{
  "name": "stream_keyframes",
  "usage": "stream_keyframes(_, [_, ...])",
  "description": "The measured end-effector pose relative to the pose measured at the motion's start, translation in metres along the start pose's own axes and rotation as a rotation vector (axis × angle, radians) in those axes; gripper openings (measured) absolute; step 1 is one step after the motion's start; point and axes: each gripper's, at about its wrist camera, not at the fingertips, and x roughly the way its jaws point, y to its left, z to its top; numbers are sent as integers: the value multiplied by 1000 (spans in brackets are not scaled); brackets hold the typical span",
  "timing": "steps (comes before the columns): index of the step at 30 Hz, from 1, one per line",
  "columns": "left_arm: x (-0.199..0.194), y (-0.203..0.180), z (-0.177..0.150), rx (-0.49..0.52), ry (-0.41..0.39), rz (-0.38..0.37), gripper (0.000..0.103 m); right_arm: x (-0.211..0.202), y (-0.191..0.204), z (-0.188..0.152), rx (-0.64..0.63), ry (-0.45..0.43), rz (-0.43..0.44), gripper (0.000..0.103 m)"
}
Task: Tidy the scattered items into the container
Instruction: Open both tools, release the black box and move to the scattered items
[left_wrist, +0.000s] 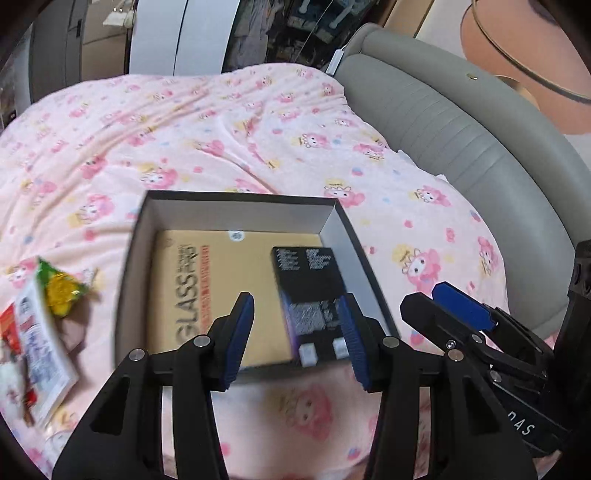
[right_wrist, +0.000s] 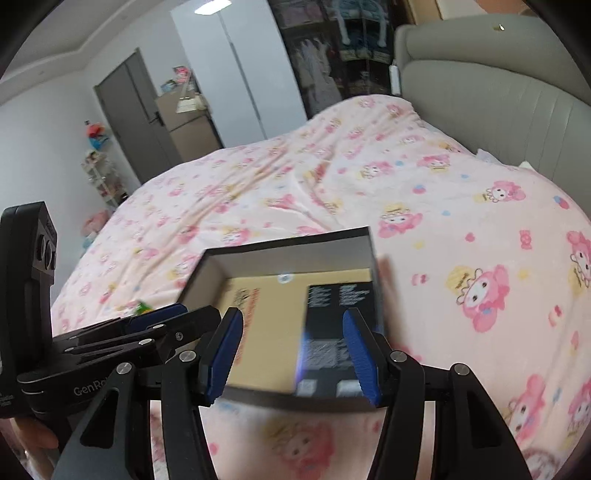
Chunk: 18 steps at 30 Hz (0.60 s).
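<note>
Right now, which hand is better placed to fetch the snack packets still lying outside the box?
Left, probably. Its tongs are open and empty, and the snack packets lie on that side, left of the box. The right tongs are over the box's far side.

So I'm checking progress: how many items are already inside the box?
2. A flat tan package lies across the floor of the box, and a black carton lies on it by the right wall. Something under them could be hidden.
</note>
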Motion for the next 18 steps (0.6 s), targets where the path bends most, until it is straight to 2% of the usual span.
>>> stream_keyframes(4, [-34,22,-26,-2,-16,49,48,-8,30,-21,-39,21,66,53])
stream_keyframes(5, [-41,32,-32,33,-4,7,48,-6,39,-27,-49,37,94,53])
stream_keyframes(6, [-45,42,-37,15,-4,15,48,-3,46,-31,-57,52,118,53])
stream_keyframes(11, [-60,111,-66,-113,-6,48,48,21,105,-48,-162,126,208,53])
stream_keyframes(14, [-71,160,-83,-210,-13,98,48,44,145,-56,-219,178,273,53])
stream_keyframes(18, [-77,227,-105,-351,-12,140,48,84,192,-61,-275,242,283,53])
